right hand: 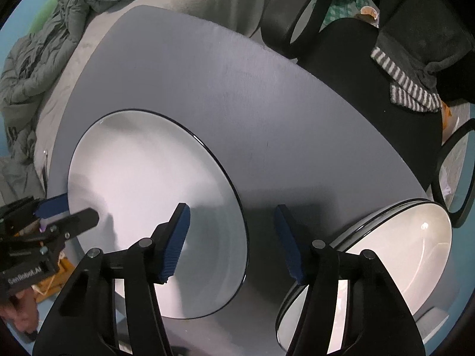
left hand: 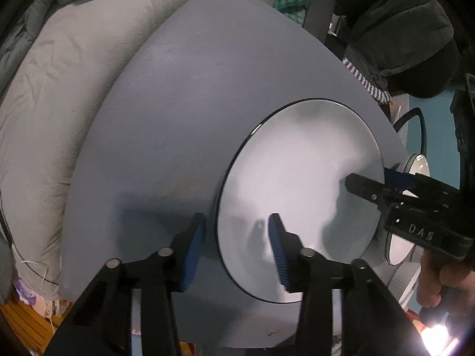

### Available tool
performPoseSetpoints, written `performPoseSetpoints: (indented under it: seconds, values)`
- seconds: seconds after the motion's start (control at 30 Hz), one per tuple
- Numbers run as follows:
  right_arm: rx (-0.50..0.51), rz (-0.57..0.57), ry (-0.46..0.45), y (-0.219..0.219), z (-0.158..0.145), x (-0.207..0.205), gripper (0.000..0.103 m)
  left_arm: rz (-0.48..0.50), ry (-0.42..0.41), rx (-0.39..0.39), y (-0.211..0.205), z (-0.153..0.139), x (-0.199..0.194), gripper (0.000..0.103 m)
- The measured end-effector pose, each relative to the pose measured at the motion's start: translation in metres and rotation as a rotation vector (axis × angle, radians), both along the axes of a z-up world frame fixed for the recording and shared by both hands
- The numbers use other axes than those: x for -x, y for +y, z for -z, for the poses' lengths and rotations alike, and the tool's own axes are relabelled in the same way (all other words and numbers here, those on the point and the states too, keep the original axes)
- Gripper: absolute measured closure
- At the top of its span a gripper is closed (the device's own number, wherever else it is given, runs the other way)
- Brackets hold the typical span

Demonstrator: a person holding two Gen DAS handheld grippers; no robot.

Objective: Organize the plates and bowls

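A large white plate with a thin black rim (left hand: 297, 184) (right hand: 148, 207) lies flat on the grey table (left hand: 178, 103) (right hand: 282, 118). My left gripper (left hand: 237, 249) is open, its jaws straddling the plate's near left edge just above it. It also shows at the left of the right wrist view (right hand: 71, 210). My right gripper (right hand: 231, 243) is open over the plate's right edge and bare table; it shows in the left wrist view (left hand: 371, 184) reaching over the plate's far side. A stack of white black-rimmed bowls (right hand: 386, 261) (left hand: 415, 166) sits at the table's right corner.
A beige pillow (left hand: 59, 89) and a grey-green quilt (right hand: 35, 59) lie beyond the table's left edge. A black office chair (right hand: 356, 59) with dark clothing and a striped cloth (right hand: 412, 92) stands at the far right side.
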State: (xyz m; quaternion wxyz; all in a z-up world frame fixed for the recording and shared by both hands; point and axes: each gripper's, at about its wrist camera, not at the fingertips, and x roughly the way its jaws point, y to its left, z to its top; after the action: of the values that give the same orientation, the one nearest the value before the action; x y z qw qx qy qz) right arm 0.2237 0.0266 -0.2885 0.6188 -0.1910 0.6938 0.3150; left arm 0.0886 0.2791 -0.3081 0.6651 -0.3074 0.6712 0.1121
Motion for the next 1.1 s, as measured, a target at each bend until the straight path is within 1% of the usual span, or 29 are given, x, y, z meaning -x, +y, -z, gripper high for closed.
performPoseSetpoints:
  seconds: [0.03,0.07,0.1,0.2,0.3,0.33,0.37,0.5,0.7,0.83,1.0,1.1]
  values:
    - [0.001,-0.002,0.005,0.000,0.000,0.001,0.049,0.004,0.000,0.001,0.000,0.000,-0.001,0.065]
    - [0.002,-0.004,0.013,0.000,0.001,0.003,0.054,0.007,-0.001,0.000,0.000,0.000,-0.001,0.068]
    - [0.030,0.016,-0.003,0.000,0.003,0.003,0.058,0.010,-0.005,-0.001,-0.001,0.000,-0.002,0.069]
    - [0.035,0.007,-0.008,0.000,0.003,0.006,0.062,0.017,-0.003,-0.020,-0.001,0.000,-0.002,0.074]
    - [0.033,0.004,0.000,0.000,0.004,0.008,0.069,0.023,-0.004,-0.037,0.001,0.001,0.000,0.084]
    - [0.030,0.007,0.008,0.000,0.004,0.008,0.070,0.029,-0.001,-0.047,0.002,0.002,0.000,0.089]
    - [0.027,0.013,0.011,0.000,0.004,0.009,0.070,0.033,0.002,-0.051,0.002,0.003,0.000,0.091]
    - [0.021,0.054,0.007,-0.002,0.004,0.009,0.071,0.035,-0.002,-0.035,0.007,0.002,0.003,0.092]
    - [0.023,0.099,0.036,-0.003,0.004,0.010,0.074,0.058,-0.020,-0.049,0.004,0.001,0.004,0.092]
    - [0.016,0.102,0.047,-0.007,0.005,0.014,0.075,0.049,-0.018,-0.018,0.006,0.004,0.004,0.091]
    - [0.006,0.161,0.065,-0.015,0.005,0.015,0.078,0.099,-0.021,-0.046,0.001,0.003,0.003,0.090]
    - [-0.014,0.196,0.067,-0.021,0.003,0.016,0.082,0.120,-0.016,-0.041,0.000,0.004,0.001,0.089]
